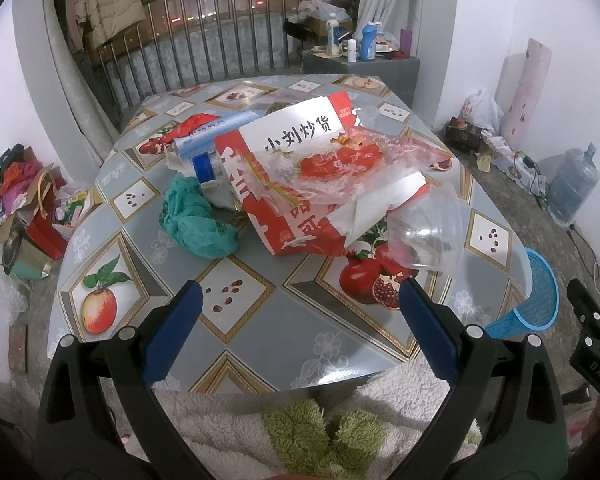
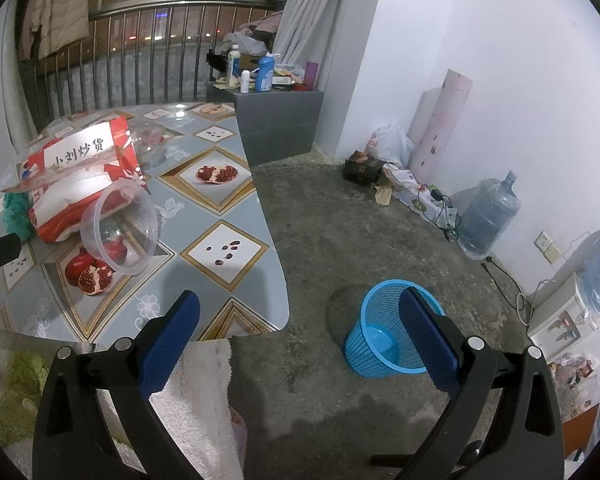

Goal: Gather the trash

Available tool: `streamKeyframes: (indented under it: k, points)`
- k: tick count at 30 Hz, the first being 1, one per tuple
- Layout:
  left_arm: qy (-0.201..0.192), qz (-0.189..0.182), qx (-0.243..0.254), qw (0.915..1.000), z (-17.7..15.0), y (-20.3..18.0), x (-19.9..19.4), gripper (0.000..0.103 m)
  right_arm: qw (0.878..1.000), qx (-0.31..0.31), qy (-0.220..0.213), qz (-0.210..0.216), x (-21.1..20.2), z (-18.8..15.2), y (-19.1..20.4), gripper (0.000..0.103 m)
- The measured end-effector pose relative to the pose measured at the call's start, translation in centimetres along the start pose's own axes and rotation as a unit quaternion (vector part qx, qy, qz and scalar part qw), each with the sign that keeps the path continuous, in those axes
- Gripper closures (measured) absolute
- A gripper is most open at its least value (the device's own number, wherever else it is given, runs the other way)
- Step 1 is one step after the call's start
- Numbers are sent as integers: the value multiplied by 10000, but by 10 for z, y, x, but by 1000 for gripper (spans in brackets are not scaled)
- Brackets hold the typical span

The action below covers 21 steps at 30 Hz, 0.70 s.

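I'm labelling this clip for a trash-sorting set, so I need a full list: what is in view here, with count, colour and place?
red snack bag: 1, red and white, middle of the table, topmost in the pile
clear plastic bag: 1, transparent, draped over the snack bag
clear plastic cup: 1, transparent, on its side, against the snack bag
green plastic bag: 1, teal, crumpled, left of the snack bag
blue-capped tube: 1, light blue, behind the snack bag
table: 1, grey fruit-print cloth
waste basket: 1, blue mesh, on the floor right of the table
water jug: 1, blue-tinted, by the right wall
left gripper: jaws open, over the near table edge
right gripper: jaws open, near the basket
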State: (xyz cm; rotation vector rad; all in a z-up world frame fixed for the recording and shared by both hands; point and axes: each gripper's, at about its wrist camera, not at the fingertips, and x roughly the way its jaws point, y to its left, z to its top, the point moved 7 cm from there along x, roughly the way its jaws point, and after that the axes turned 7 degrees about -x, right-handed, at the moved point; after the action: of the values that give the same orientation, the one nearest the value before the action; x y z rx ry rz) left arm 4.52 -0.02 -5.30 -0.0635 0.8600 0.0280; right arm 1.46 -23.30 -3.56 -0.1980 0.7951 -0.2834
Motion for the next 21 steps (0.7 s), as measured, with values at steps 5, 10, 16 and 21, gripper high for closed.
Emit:
streamKeyframes:
  k: [5, 10, 16, 21]
  points:
    - [0, 8, -9, 10000, -5, 2, 4, 9, 10000, -6, -4, 8, 1, -1, 1, 6]
    - [5, 7, -8, 10000, -5, 2, 4, 9, 10000, 7, -2, 15, 2, 0, 1, 6]
    - [13, 8, -6, 10000, -5, 2, 4, 9, 10000, 9, -5, 24, 1, 0, 2, 6]
    - [10, 7, -7, 10000, -5, 2, 4, 9, 10000, 0, -15, 33, 3, 2, 4, 6]
